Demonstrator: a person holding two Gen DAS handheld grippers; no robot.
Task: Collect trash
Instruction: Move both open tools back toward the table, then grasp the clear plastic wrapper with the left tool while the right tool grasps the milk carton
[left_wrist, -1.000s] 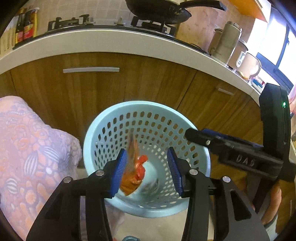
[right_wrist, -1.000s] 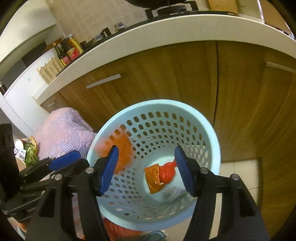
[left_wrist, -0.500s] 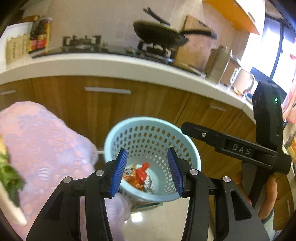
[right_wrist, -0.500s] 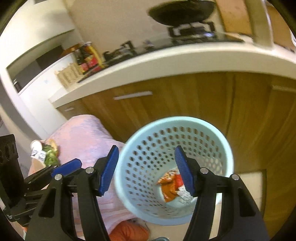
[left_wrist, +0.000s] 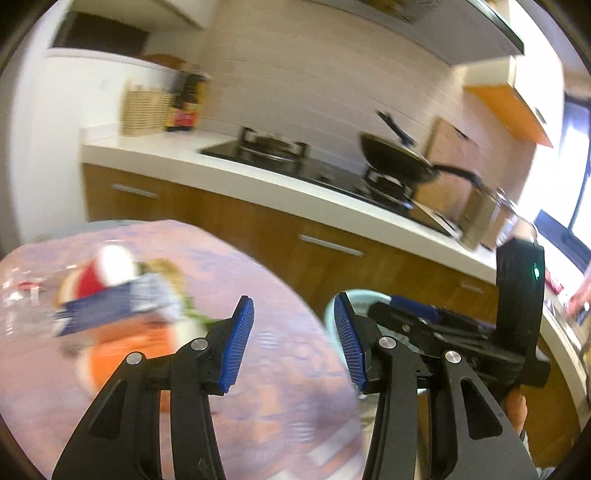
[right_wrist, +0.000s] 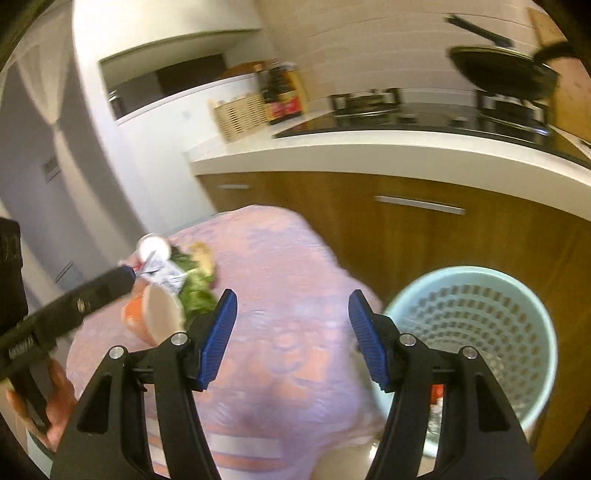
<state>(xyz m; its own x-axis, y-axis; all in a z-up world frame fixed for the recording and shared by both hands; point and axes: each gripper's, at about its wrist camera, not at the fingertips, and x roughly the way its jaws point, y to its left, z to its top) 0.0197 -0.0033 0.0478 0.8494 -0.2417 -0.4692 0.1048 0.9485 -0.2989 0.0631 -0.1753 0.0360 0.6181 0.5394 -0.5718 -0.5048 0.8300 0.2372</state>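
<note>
Both sets of fingers open, empty: left gripper (left_wrist: 293, 341), right gripper (right_wrist: 291, 338). Trash pile (right_wrist: 173, 284) at 10 on pink-clothed tabletop (right_wrist: 280, 258); basket (right_wrist: 476, 317) at 3, beside tabletop edge.

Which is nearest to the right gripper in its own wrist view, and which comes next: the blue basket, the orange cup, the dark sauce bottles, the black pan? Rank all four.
1. Blue basket, just right of the right gripper.
2. Orange cup, left, on the pink cloth.
3. Dark sauce bottles, on the counter, left.
4. Black pan, on the stove, right; too close to the bottles to call.

Black pan (left_wrist: 397, 157) — sauce bottles (right_wrist: 282, 92)
</note>
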